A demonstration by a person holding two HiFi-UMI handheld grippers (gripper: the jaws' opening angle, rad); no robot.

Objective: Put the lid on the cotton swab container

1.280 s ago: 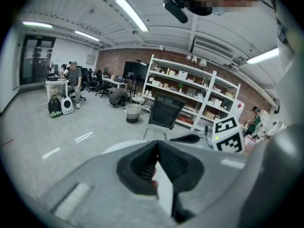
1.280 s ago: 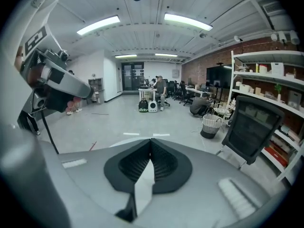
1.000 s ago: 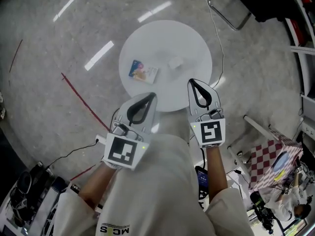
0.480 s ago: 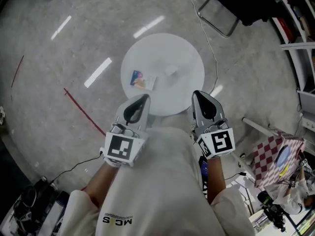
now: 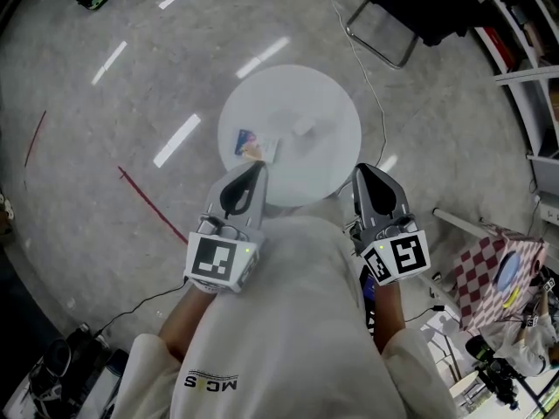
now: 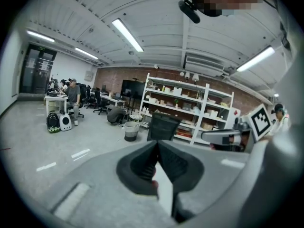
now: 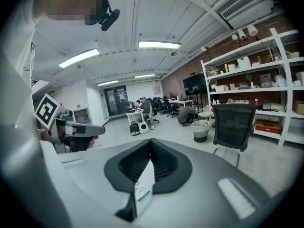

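lab office, shelving [image 6: 190, 109], desks [image 6: 56, 98], brick wall [image 6: 111, 76]

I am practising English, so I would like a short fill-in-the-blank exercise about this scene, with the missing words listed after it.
The white table is ___ in shape.
In the head view, the colourful box lies on it to the ___ of the small white object.
The left gripper and the right gripper both have their jaws ___, with nothing between them.
Missing words: round; left; shut.
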